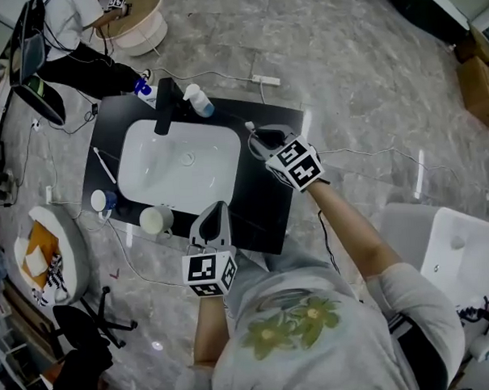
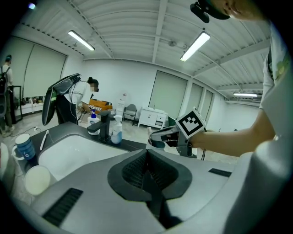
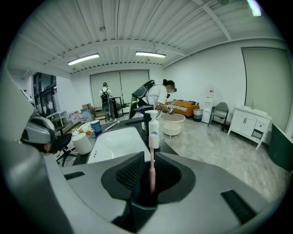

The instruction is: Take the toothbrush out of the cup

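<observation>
Straddling the pink toothbrush (image 3: 151,155), the right gripper (image 3: 147,170) is held narrowly apart, not yet clamped. The toothbrush is seen upright in the cup (image 2: 157,144) at the counter's (image 1: 266,217) right edge. The left gripper (image 2: 146,161) is closed and empty. Closure, then a straight lift, is judged necessary.

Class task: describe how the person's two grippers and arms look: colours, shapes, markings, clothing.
Both the left gripper and right gripper have light grey, rounded bodies with dark, ribbed tongs. Each carries a cube of black-and-white square markers. The person wears a grey short-sleeved T-shirt with a green-and-yellow print; forearms are bare.
</observation>
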A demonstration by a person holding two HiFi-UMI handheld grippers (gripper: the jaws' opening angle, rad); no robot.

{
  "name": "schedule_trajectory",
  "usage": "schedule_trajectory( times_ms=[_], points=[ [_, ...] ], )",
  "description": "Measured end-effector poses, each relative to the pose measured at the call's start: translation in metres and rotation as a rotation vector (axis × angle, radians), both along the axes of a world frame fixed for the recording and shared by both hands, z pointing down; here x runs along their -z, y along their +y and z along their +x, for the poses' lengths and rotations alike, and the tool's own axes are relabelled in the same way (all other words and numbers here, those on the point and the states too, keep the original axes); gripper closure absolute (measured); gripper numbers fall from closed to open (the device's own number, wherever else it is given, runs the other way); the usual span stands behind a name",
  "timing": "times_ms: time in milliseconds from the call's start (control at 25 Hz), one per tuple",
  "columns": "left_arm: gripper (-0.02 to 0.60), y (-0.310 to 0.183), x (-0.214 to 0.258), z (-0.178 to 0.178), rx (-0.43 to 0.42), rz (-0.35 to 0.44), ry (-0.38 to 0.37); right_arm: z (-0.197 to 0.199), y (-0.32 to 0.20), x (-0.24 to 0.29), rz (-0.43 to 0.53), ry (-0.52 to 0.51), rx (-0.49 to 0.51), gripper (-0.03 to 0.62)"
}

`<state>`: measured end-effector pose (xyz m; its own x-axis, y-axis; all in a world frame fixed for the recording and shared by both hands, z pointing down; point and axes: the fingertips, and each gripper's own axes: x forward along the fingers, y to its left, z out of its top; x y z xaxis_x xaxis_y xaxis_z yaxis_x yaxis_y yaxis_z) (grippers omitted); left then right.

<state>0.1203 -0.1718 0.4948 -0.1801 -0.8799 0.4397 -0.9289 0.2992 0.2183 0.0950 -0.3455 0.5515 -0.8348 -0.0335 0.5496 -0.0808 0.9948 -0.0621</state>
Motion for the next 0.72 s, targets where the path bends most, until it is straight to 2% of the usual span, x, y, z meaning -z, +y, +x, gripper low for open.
schedule_trajectory(
  times_ms=[440, 720],
  points=[
    [0.563, -0.020, -0.009, -0.005, -0.005, -0.014, 0.009, -0.010, -0.012, -0.012, -0.005, 0.012, 0.026, 0.540],
    [0.563, -0.024, -0.010, -0.002, -0.008, -0.014, 0.010, -0.013, -0.010, -0.015, 0.048, 0.042, 0.035, 0.540]
  ],
)
